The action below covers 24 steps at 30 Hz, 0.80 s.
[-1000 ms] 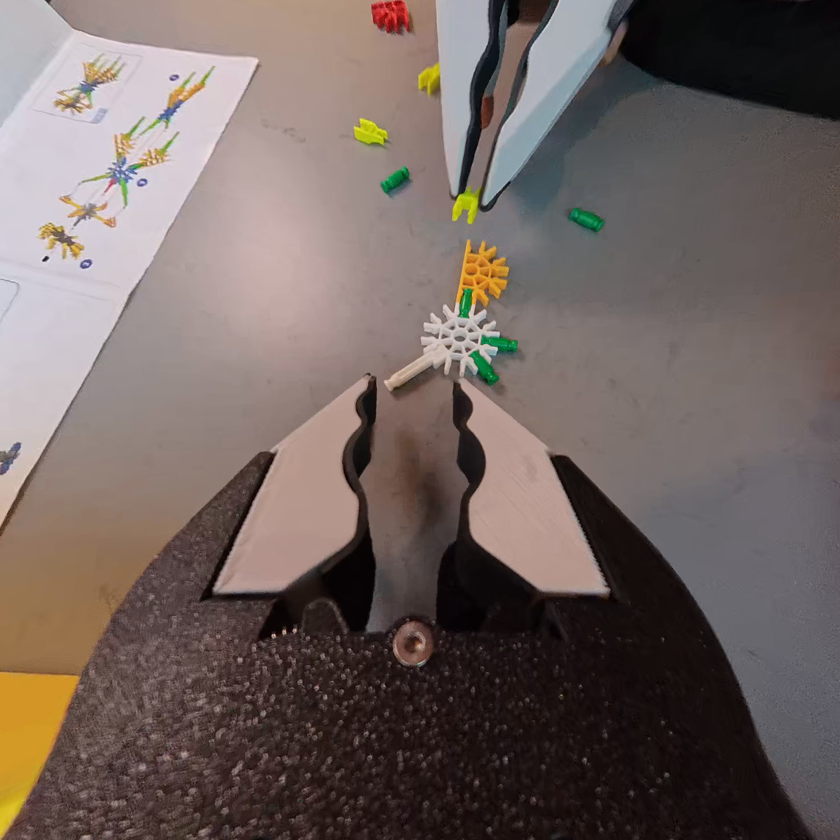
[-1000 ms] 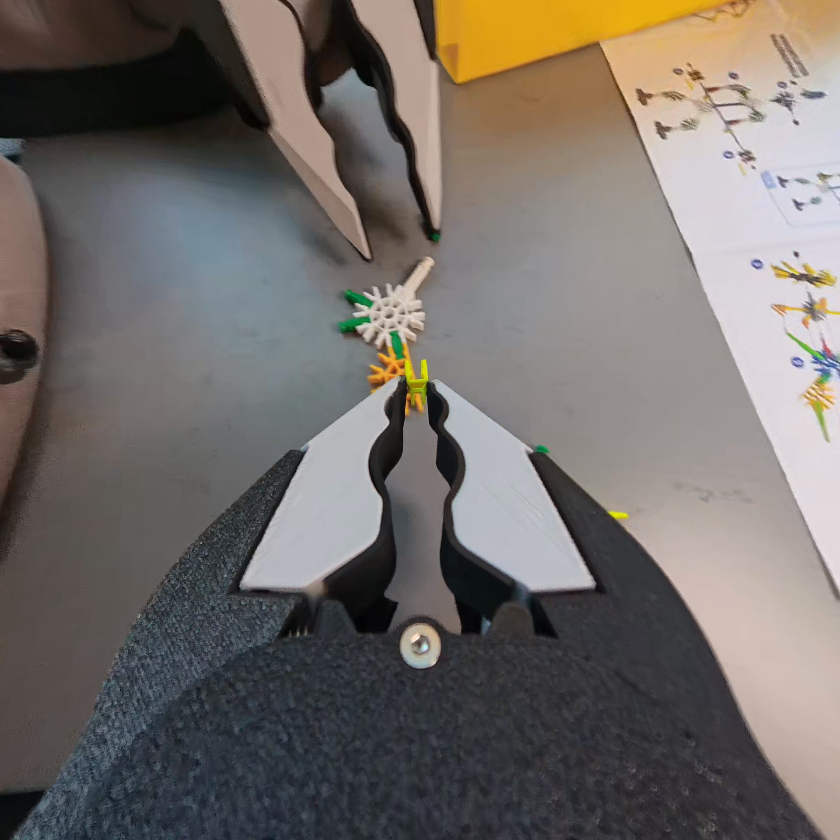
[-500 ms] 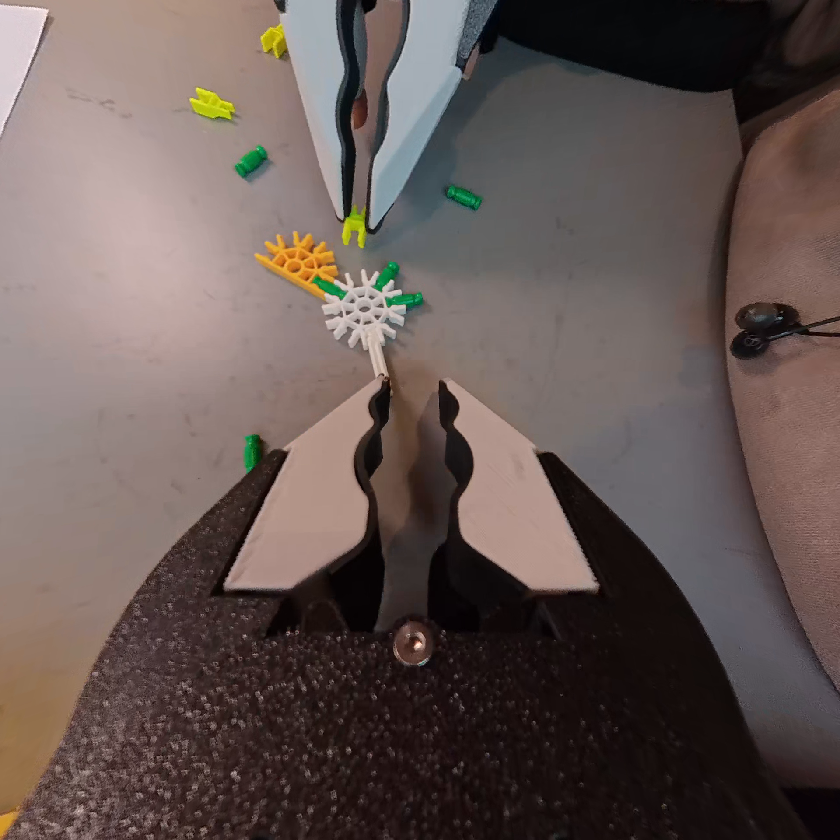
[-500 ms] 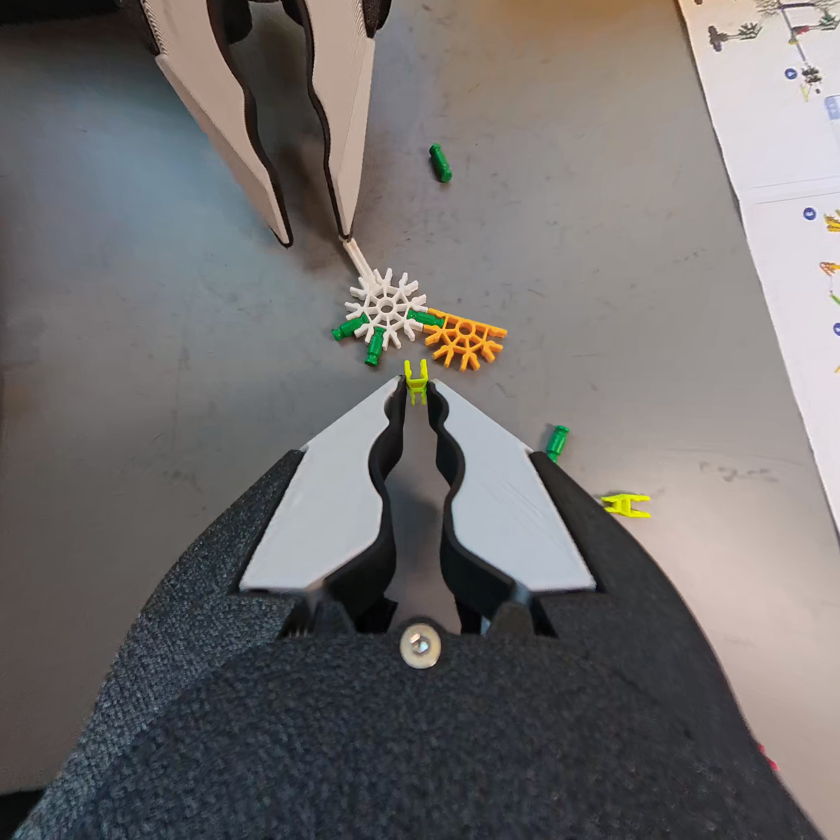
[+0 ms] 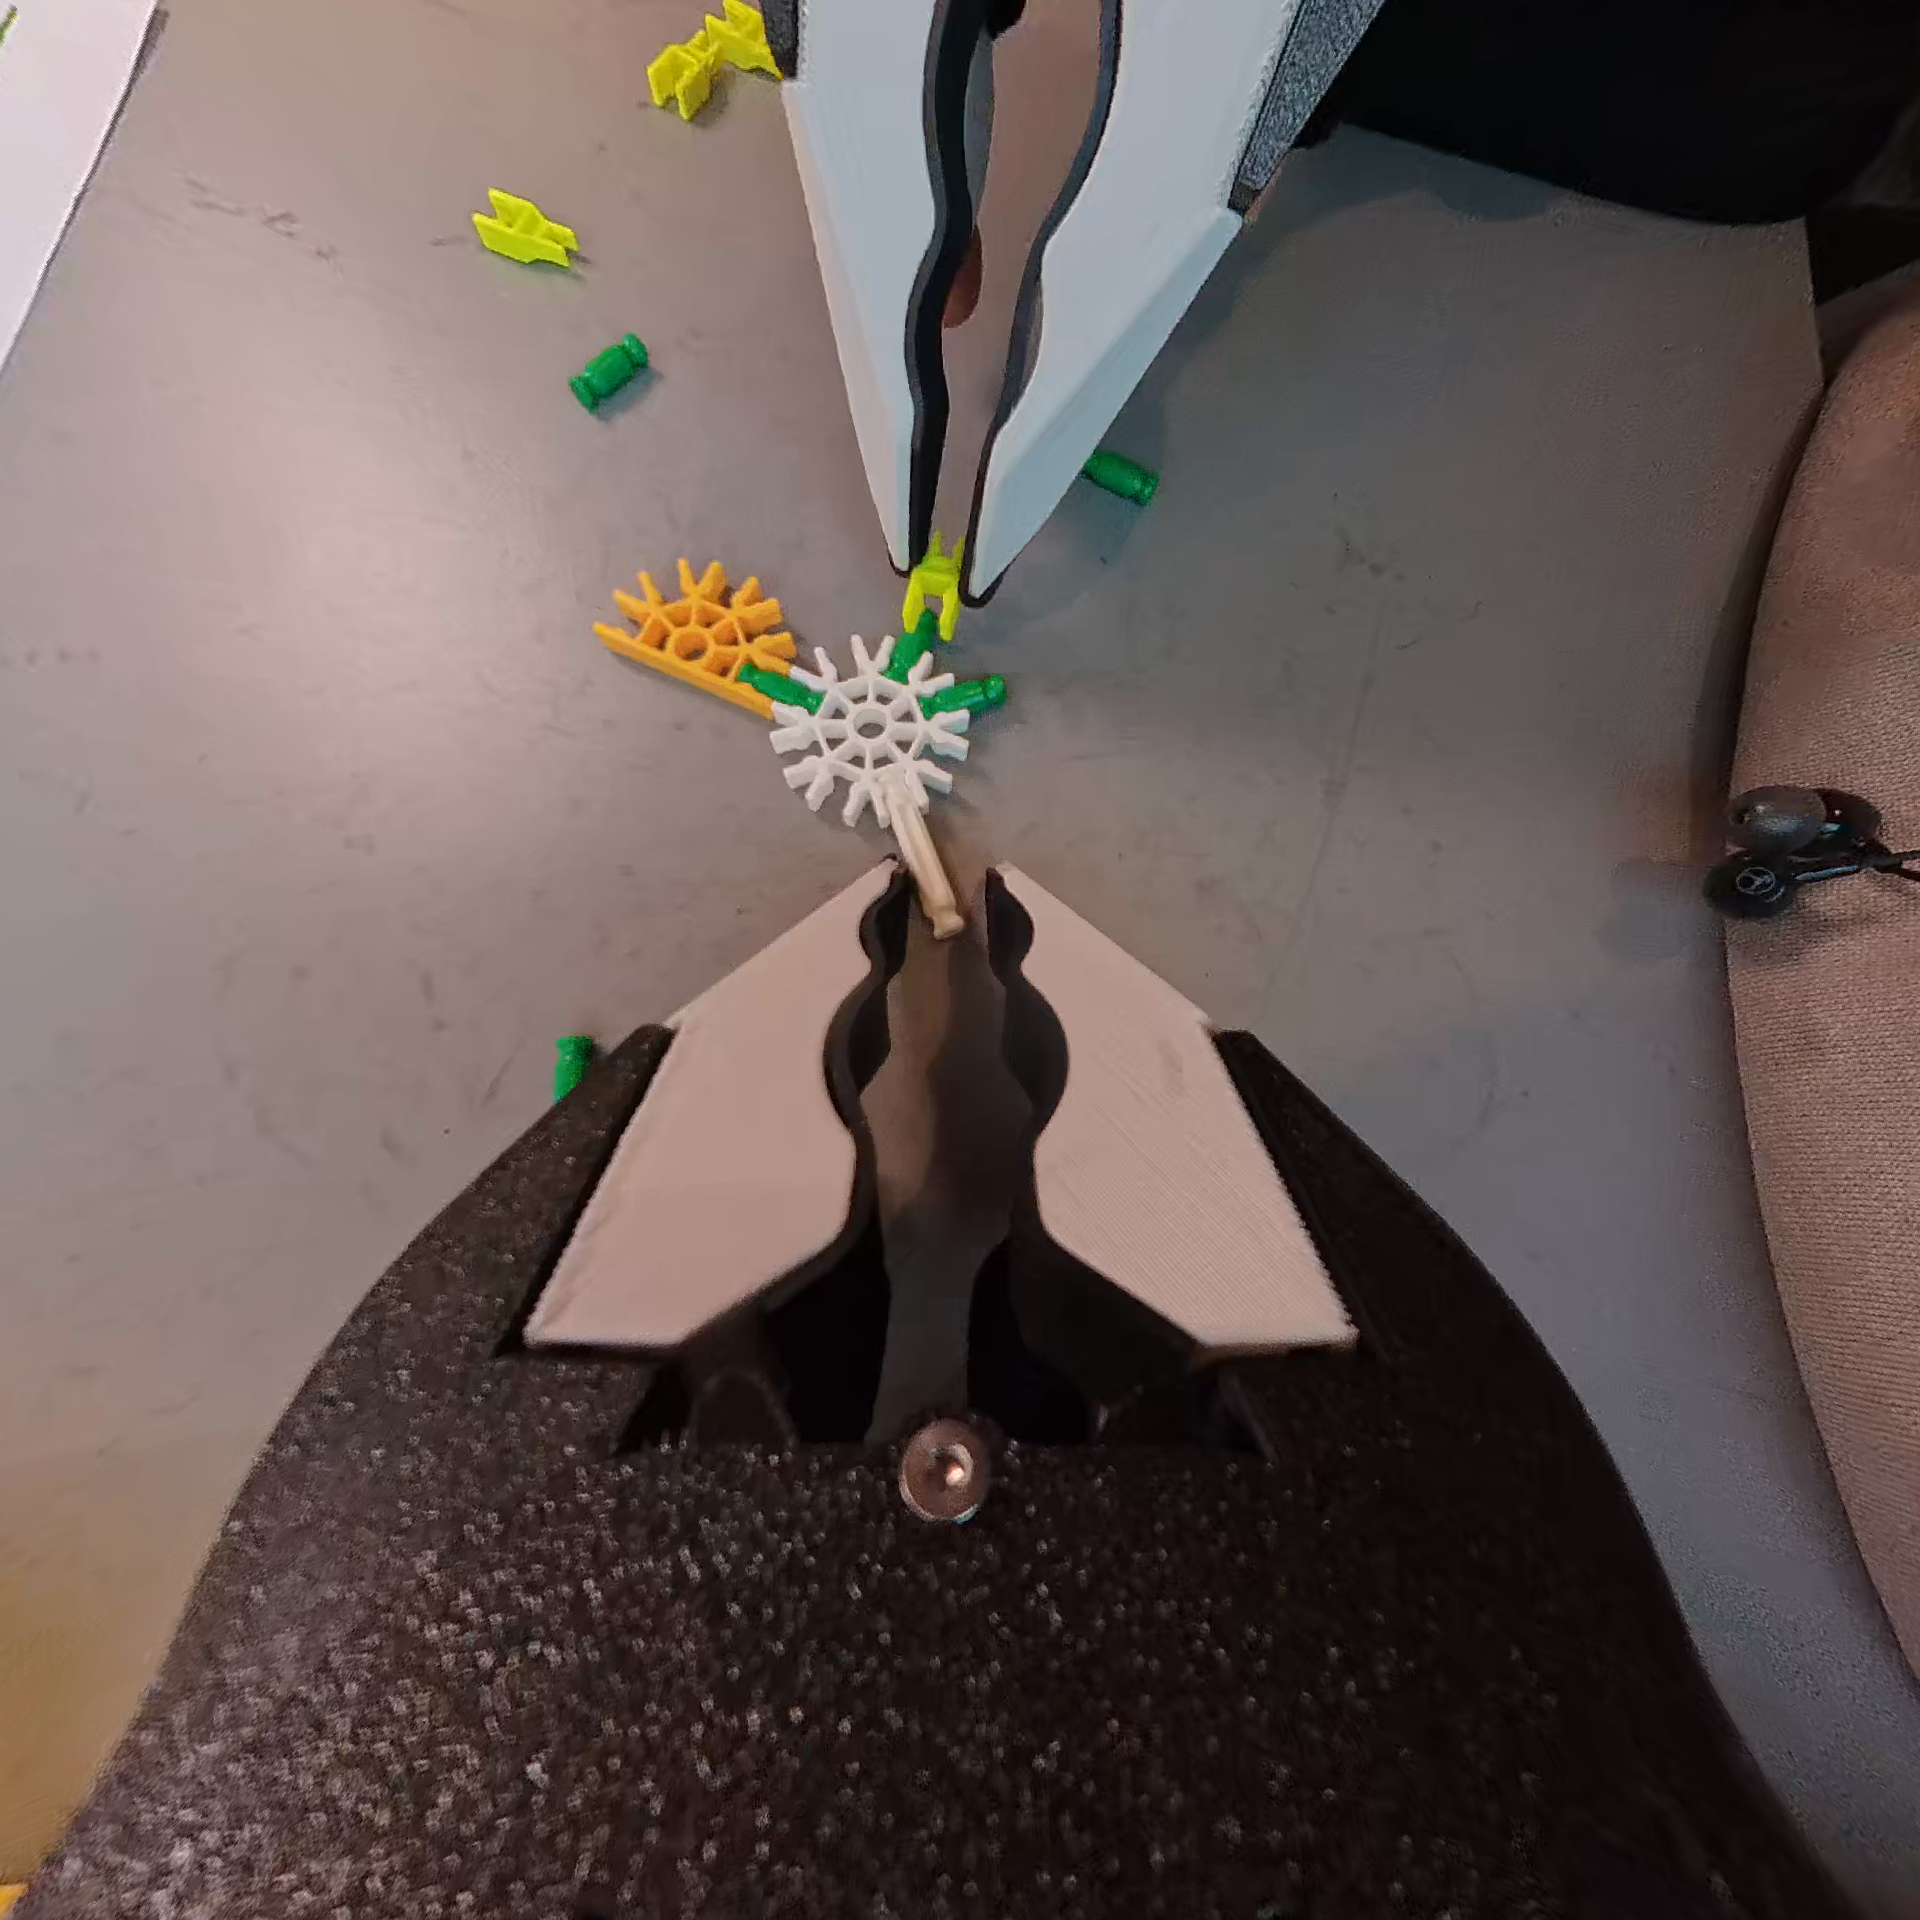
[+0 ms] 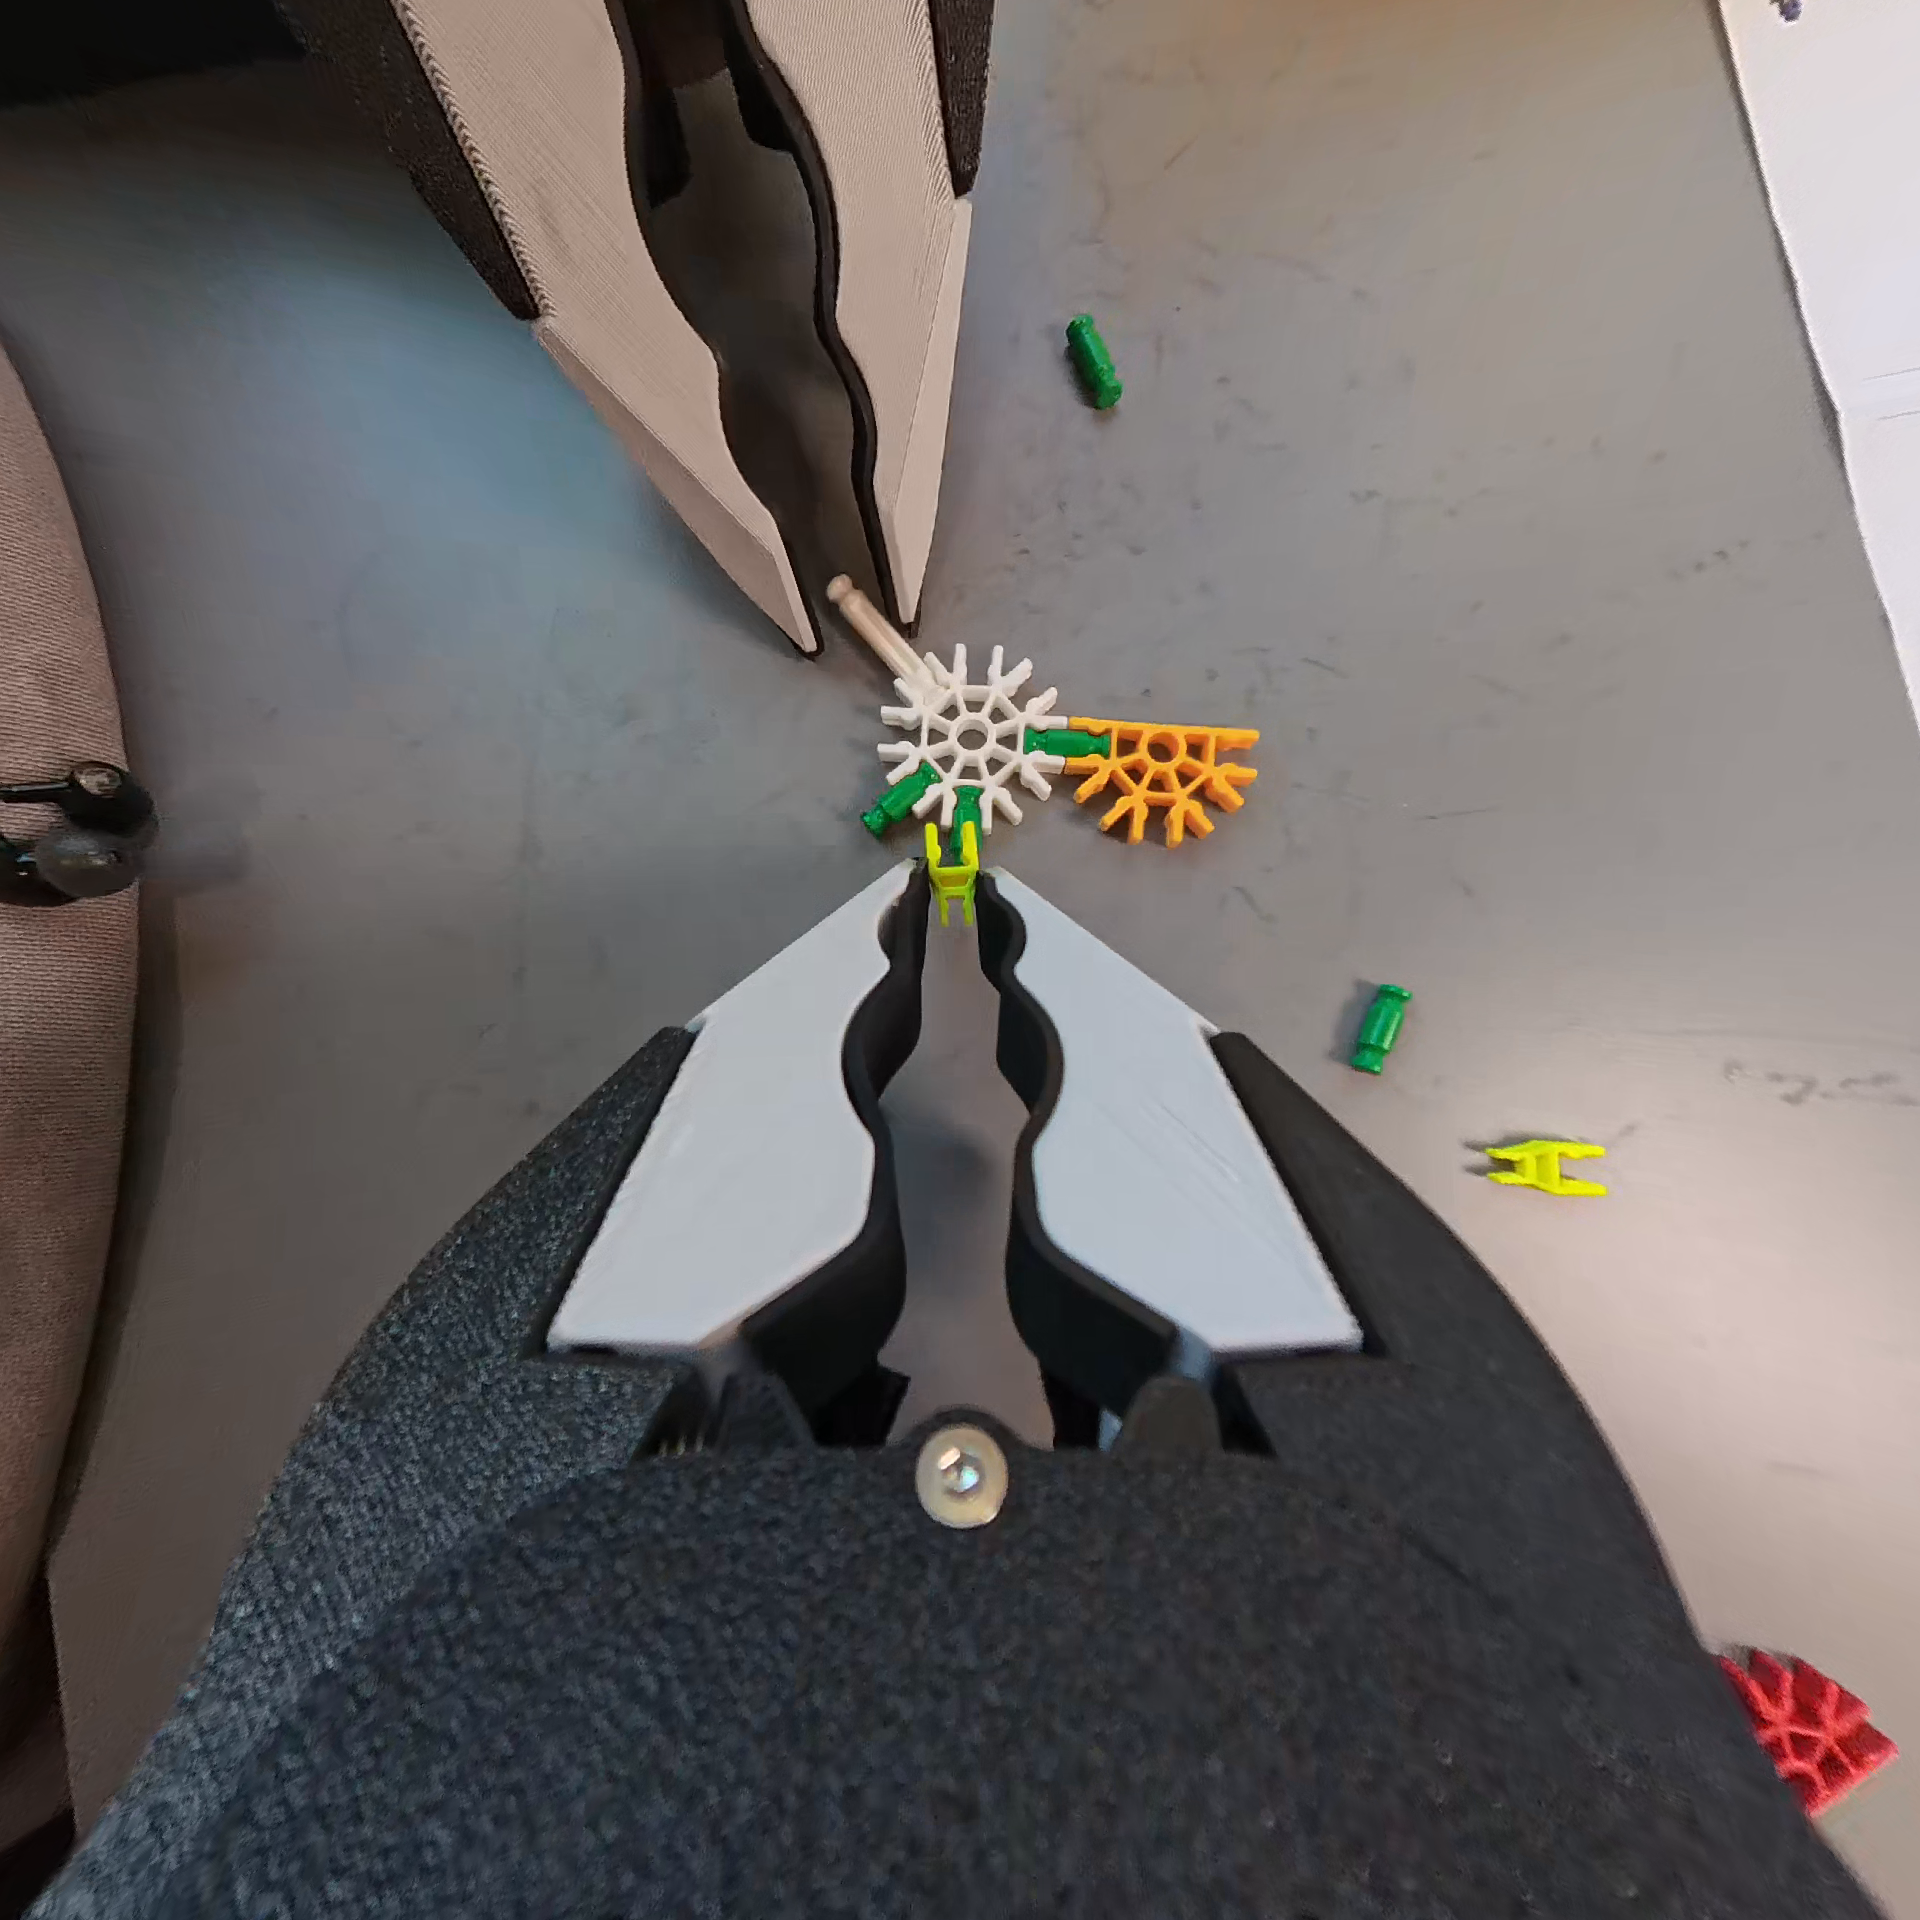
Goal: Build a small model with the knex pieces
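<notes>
Right wrist view: right claw point(image 6: 951, 883) pinching yellow clip point(image 6: 953, 881); left claw point(image 5: 943, 888) parted astride white rod point(image 5: 928, 871).

A: Near centre, what sits between the left tongs point(image 5: 940, 883)?
B: The tongs stand slightly apart around a cream rod point(image 5: 928, 873), which plugs into a white snowflake connector point(image 5: 871, 730) carrying three green rods and an orange fan connector point(image 5: 701, 642) at left.
A: And beyond?
B: The right tongs point(image 5: 935, 582) pinch a yellow-green clip point(image 5: 931, 592) just beside the far green rod point(image 5: 911, 652). Loose pieces dot the grey desk point(image 5: 312, 727).
</notes>
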### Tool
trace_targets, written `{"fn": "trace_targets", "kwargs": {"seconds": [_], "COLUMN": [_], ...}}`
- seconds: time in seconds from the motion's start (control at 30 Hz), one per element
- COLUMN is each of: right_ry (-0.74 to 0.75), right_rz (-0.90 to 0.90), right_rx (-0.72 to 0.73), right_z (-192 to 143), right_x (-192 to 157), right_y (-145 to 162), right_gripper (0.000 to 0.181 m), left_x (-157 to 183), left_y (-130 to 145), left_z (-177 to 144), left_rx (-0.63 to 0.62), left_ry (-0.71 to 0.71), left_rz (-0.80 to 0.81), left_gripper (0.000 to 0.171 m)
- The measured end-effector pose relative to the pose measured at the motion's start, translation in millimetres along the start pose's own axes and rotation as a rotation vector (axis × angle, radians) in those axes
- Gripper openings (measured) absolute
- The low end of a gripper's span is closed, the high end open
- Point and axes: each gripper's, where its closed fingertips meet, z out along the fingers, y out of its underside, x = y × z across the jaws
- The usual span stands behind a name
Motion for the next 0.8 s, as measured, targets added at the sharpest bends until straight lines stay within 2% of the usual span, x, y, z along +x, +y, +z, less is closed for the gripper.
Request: {"fn": "trace_targets", "kwargs": {"seconds": [0.4,0.47,0.6,0.73,0.8], "right_ry": [0.030,0.030,0.020,0.027,0.020], "right_rz": [-0.011,-0.017,-0.019,-0.028,-0.042], "right_rx": [-0.036,-0.043,0.000,0.008,-0.029], "right_z": [4,4,-2,-4,0], "right_x": [3,3,2,4,3], "right_y": [5,6,-1,-6,-3], "right_gripper": [0.008,0.013,0.015,0.001,0.000], "left_x": [3,3,3,4,4], "left_y": [-2,-2,-2,-4,-2], "left_z": [2,2,2,1,3], "left_rx": [0.002,0.004,0.000,0.011,-0.001], "left_ry": [-0.006,-0.005,-0.008,0.002,0.000], "left_rz": [0.005,0.004,0.008,-0.002,-0.003], "left_gripper": [0.014,0.014,0.014,0.014,0.015]}}
